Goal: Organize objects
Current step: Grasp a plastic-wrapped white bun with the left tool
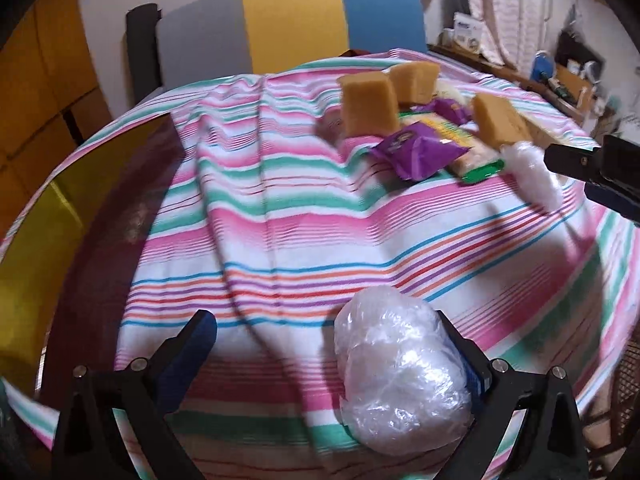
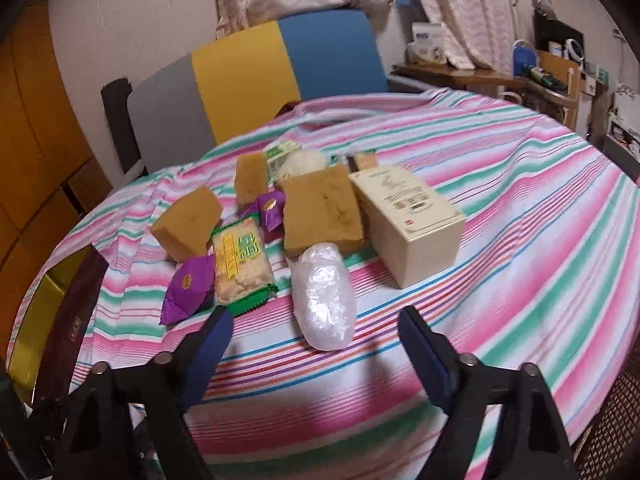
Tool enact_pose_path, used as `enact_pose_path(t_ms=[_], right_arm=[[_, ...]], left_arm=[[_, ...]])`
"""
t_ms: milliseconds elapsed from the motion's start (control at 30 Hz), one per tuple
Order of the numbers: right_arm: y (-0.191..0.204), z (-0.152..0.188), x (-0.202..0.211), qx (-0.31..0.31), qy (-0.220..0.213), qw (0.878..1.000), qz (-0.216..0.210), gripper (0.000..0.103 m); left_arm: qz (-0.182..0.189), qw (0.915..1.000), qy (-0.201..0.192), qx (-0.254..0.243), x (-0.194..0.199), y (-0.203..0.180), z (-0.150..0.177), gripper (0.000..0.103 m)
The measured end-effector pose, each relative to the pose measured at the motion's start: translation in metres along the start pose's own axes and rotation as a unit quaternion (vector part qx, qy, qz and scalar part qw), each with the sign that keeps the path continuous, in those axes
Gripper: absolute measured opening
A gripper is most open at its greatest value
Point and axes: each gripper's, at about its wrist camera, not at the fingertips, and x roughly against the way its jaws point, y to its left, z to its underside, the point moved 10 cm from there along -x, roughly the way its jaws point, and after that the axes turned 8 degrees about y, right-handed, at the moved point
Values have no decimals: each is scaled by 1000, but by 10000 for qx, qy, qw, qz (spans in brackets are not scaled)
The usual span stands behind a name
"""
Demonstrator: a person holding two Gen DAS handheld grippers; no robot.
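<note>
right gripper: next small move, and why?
Probably ease the right gripper forward and down so its jaws straddle the clear plastic-wrapped bundle. The jaws stand open and empty, the bundle lies on the striped cloth just ahead, end-on to the gap, with no pad touching it.

The bench [image 1: 280, 208] is being looked down on at a slant from both wrists. The left view is being taken from low and near, facing the chair [image 1: 292, 28], with the right tool [image 1: 592, 176] caught at its right edge. The right view is being aimed closer at the sponges [image 2: 320, 212]. Striped cloth, chair and snack pile are being shared.
</note>
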Motion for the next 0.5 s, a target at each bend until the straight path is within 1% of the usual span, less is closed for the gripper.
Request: enact_pose_path(t_ms=[33,100,133,167,200,233,267,333,400,433,467,500], right_arm=[[-1,-1,-4,34,30,9999,93,81],[-2,-2,-8,52,33,9998,170,81],[-3,-4,-11,32,41,9998,176,80],[-4,-5,-13,-6,62,9998,168,79],[-5,-6,-16,-39,72,9999,151,77],[-6,-7,-17,-61,71,9999,142,76],[-6,-9,-20,-63,74,9998,144,74],[-3,-11,-26,-24,129,9999,105,69],[-1,-9,-33,-7,240,9997,64,60],[-1,-8,-36,-11,282,9996,67,56],[-1,-7,-39,-19,316,9995,56,46],[-2,-6,-41,-42,344,9994,51,40]], left_arm=[[-45,10000,5,-21,-1,1,2,103],[-14,9999,-98,-100,3,0,4,99],[12,9998,-156,-137,5,-1,4,93],[34,9996,-209,-176,8,-2,5,83],[80,9992,-290,-244,12,-5,5,77],[129,9987,-362,-332,15,-8,5,65],[156,9982,-408,-414,17,-10,5,58],[185,9974,-469,-523,20,-13,6,53],[325,9971,-505,-467,22,-11,6,48],[382,9970,-526,-417,23,-9,7,43],[436,9969,-537,-367,24,-6,7,39],[486,9968,-542,-336,25,-4,7,39]])
